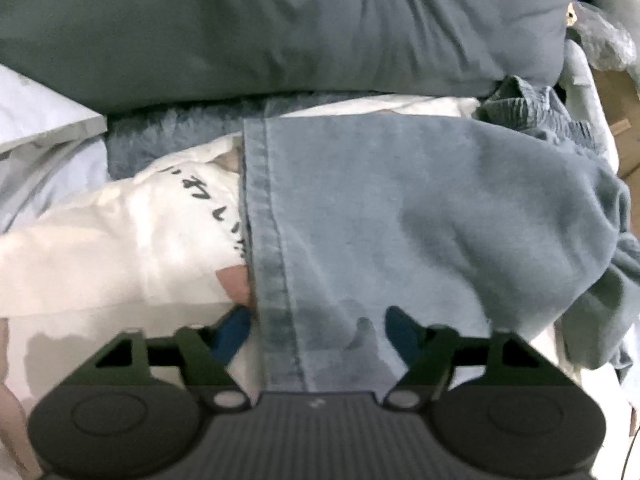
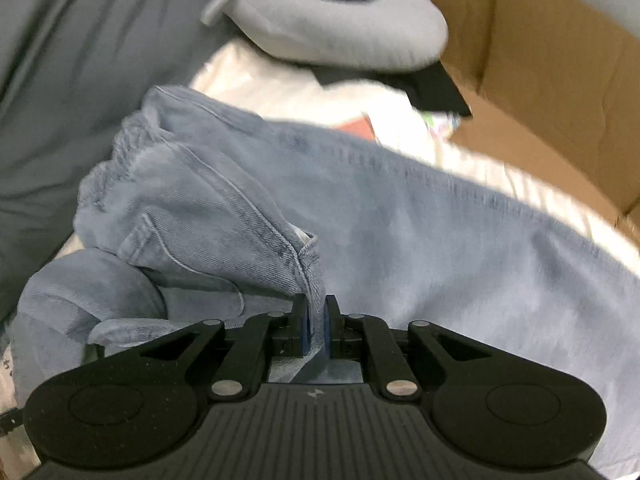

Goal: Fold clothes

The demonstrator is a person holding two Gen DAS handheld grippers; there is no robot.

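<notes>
The right gripper [image 2: 316, 320] pinches a seam fold of pale blue jeans [image 2: 400, 220]; the left gripper [image 1: 320, 332], jaws apart, straddles their hemmed leg, draped over a white printed garment [image 1: 120, 240] before a grey pillow [image 1: 280, 28]

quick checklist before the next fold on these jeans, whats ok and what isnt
1. Right tongs clamped on the jeans: ok, a denim fold sits pinched between the pads.
2. Left tongs gripping the jeans: not ok, they stand open with the hemmed leg edge lying between the fingers, unpinched.
3. Denim lying flat: not ok, it is bunched near the waistband.
4. Clear surface under the jeans: not ok, they rest on a white printed garment.
5. Room on the right: cannot tell, a cardboard box and a grey neck pillow sit nearby.
</notes>
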